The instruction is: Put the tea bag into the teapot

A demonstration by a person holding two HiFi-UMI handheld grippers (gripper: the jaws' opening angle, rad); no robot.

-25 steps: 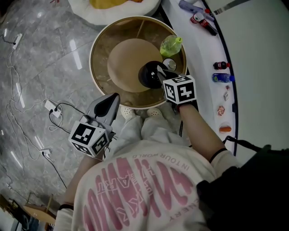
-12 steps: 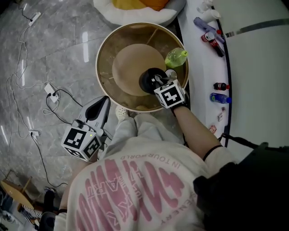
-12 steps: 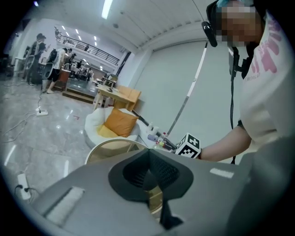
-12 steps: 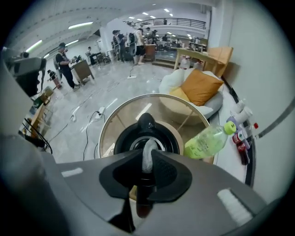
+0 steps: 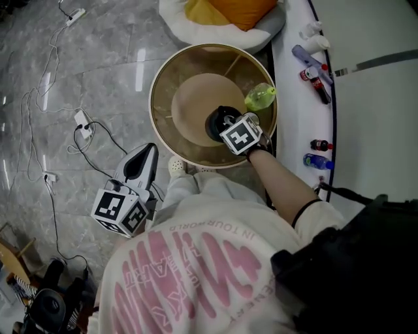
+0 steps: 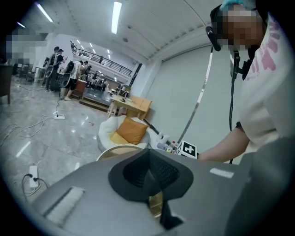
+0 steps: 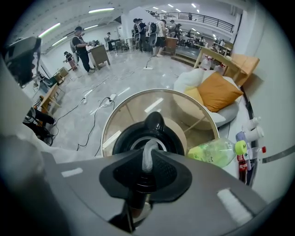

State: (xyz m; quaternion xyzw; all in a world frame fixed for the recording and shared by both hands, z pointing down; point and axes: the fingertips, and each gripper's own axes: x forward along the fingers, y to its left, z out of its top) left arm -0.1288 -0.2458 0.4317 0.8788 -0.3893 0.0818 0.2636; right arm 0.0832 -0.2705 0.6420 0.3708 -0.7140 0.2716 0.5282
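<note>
A black teapot (image 5: 216, 122) stands open on the round glass table (image 5: 163, 91). My right gripper (image 5: 230, 124) hovers right over its mouth. In the right gripper view the jaws (image 7: 149, 162) are shut on a white tea bag (image 7: 148, 150), which hangs straight above the teapot's opening (image 7: 124, 138); the spout (image 7: 154, 120) points away. My left gripper (image 5: 147, 151) hangs low to the left of the table, over the floor. Its pads (image 6: 148, 162) meet with nothing between them.
A green plastic bottle (image 5: 261, 96) lies on the table just right of the teapot. A white seat with an orange cushion (image 5: 228, 10) sits beyond the table. Small bottles (image 5: 313, 62) line the white ledge at right. Cables and a power strip (image 5: 82, 121) cross the floor at left.
My right gripper has moved in from the teapot's right side to directly over its opening, still holding the tea bag. The left gripper has stayed low beside the table.
</note>
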